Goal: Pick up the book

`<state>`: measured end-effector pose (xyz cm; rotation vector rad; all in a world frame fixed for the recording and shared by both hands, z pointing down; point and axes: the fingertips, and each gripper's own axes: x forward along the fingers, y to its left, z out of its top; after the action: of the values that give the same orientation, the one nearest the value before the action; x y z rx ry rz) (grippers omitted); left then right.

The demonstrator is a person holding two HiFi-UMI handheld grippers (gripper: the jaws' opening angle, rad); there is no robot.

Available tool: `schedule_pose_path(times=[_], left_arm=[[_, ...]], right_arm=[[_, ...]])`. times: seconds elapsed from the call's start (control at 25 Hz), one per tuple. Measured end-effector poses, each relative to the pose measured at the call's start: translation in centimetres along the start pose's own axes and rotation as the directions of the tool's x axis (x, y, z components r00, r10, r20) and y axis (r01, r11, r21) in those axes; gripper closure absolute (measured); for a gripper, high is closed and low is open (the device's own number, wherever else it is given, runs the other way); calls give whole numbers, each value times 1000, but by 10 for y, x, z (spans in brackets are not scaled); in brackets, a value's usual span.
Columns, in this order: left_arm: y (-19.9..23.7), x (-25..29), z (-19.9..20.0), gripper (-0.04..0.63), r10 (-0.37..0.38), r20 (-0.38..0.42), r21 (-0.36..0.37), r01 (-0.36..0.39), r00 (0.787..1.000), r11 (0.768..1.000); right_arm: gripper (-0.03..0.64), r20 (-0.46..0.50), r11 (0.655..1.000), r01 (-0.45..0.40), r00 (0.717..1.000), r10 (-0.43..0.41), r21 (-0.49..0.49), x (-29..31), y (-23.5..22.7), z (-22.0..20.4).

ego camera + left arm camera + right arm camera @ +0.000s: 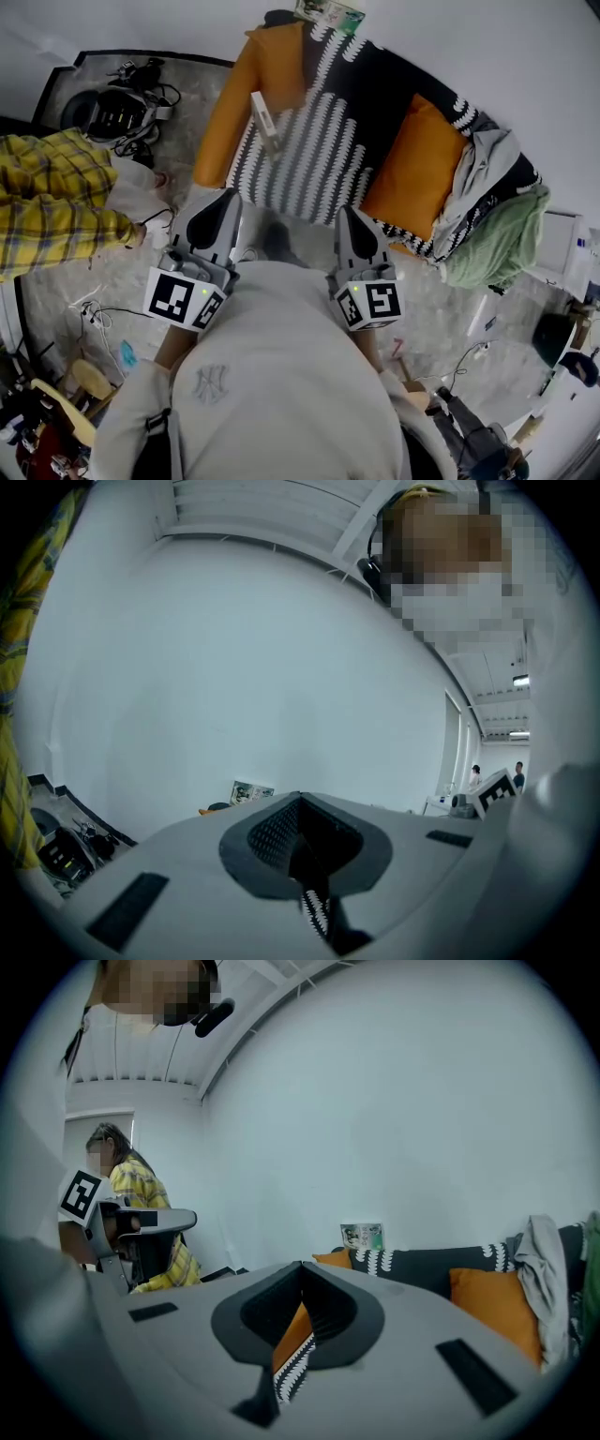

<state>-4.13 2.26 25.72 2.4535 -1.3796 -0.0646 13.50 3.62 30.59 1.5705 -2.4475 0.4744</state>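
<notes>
Nearest, left gripper [300,808] and right gripper [302,1274]: jaws together, empty. Beyond, sofa [319,141] with cushions [417,169], clothes [487,234], and a white slab [265,122] lying in the way. Farthest, book [328,12] atop sofa back, propped against wall [469,47], cover outward, long axis along wall.

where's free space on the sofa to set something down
Bare striped seat between the book and the right orange cushion. Crowded: clothes heaped at the right end, cables at far left.
</notes>
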Motion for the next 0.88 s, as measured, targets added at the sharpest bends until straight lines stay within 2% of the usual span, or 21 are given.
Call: schedule_pose_path(times=[0.44, 0.88], left_arm=[[-4, 36, 4, 586, 50, 17, 1, -50, 999, 999], [34, 34, 17, 586, 143, 40, 15, -144, 989, 989]], right_arm=[[600, -5, 999, -47, 999, 47, -8, 25, -36, 12], [600, -16, 998, -57, 998, 57, -5, 44, -38, 17]])
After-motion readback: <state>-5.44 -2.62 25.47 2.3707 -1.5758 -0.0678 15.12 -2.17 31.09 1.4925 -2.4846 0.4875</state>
